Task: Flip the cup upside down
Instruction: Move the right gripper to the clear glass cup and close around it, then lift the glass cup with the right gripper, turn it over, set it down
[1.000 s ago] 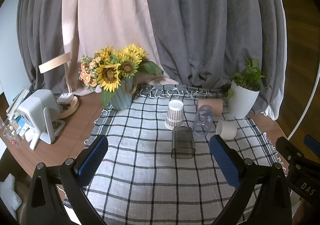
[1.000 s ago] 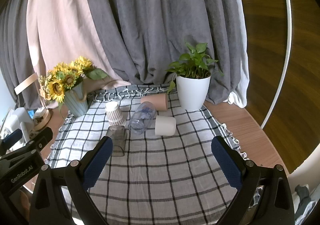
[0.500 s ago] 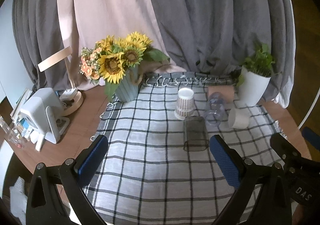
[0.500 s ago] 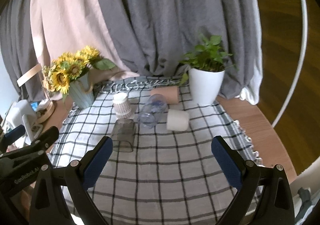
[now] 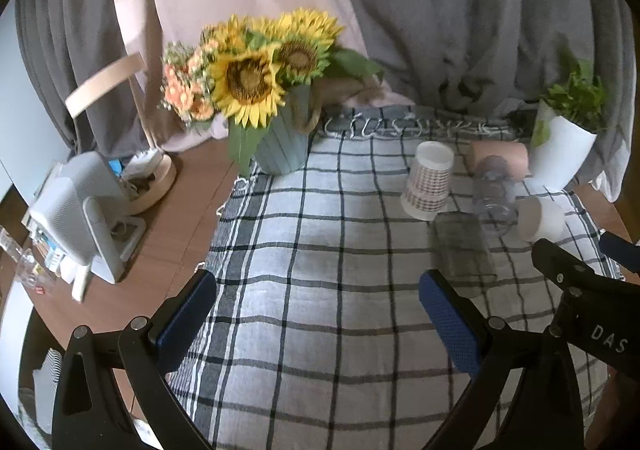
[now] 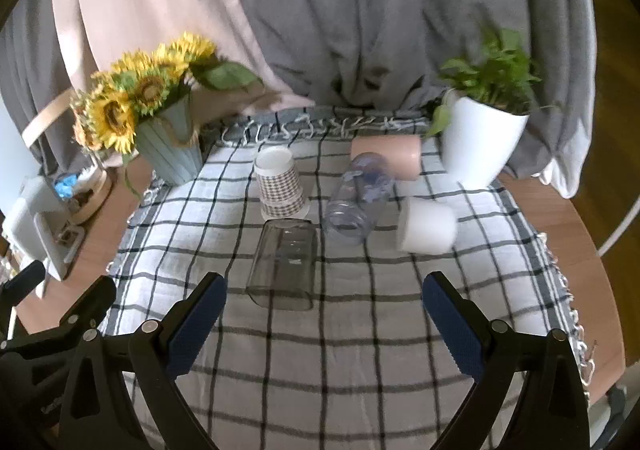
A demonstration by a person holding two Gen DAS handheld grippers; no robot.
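Note:
Several cups lie on a checked cloth (image 6: 320,350). A smoky clear square cup (image 6: 284,264) (image 5: 460,248) lies on its side, mouth toward me. A patterned paper cup (image 6: 280,184) (image 5: 428,182) stands upside down behind it. A clear bluish cup (image 6: 358,198) (image 5: 494,196), a white cup (image 6: 426,226) (image 5: 540,220) and a pink cup (image 6: 386,156) (image 5: 500,156) lie on their sides. My right gripper (image 6: 324,318) is open and empty, just short of the smoky cup. My left gripper (image 5: 318,324) is open and empty, left of the cups.
A sunflower vase (image 6: 170,146) (image 5: 282,142) stands at the cloth's back left. A white potted plant (image 6: 480,138) (image 5: 560,146) stands at the back right. A white device (image 5: 76,218) and a lamp base sit on the wooden table at left. Curtains hang behind.
Both grippers have moved forward toward the cups; the cups look larger. The left view has swung left, so the cups now sit at its right. Both grippers stay open.

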